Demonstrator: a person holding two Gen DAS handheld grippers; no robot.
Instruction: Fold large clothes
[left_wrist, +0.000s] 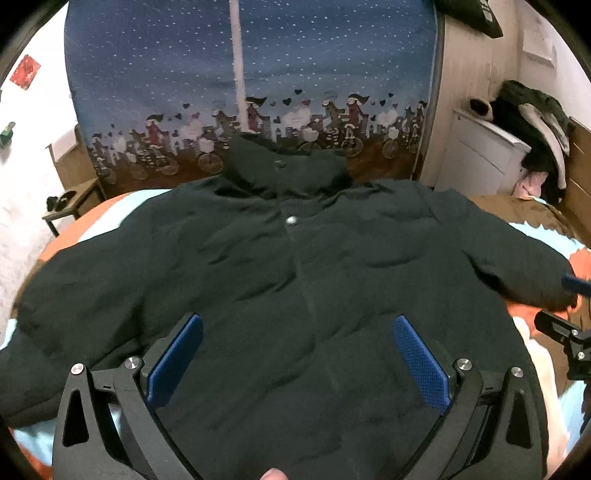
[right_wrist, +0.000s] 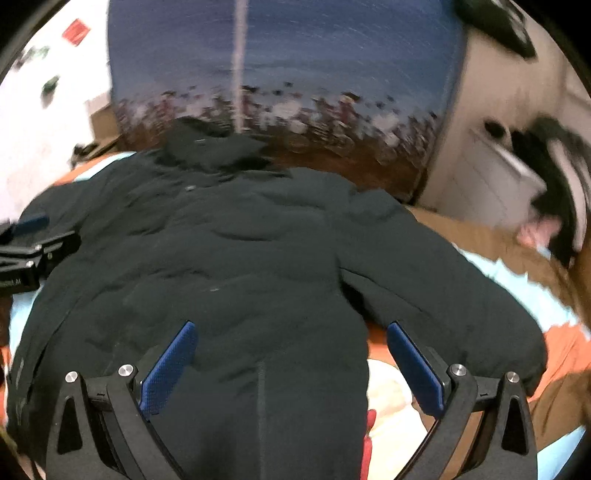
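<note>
A large dark puffer jacket (left_wrist: 295, 266) lies flat, front up, on a bed, collar at the far end and both sleeves spread out. It also shows in the right wrist view (right_wrist: 229, 266). My left gripper (left_wrist: 297, 354) is open and empty, above the jacket's lower front. My right gripper (right_wrist: 291, 358) is open and empty, above the jacket's right side edge near the right sleeve (right_wrist: 436, 280). The right gripper shows at the right edge of the left wrist view (left_wrist: 569, 332). The left gripper shows at the left edge of the right wrist view (right_wrist: 33, 251).
The bed cover (left_wrist: 546, 232) is orange, light blue and brown. A blue patterned curtain (left_wrist: 240, 92) hangs behind the bed. A white cabinet (left_wrist: 480, 155) with piled clothes (left_wrist: 539, 136) stands at the right. A small side table (left_wrist: 70, 206) stands at the left.
</note>
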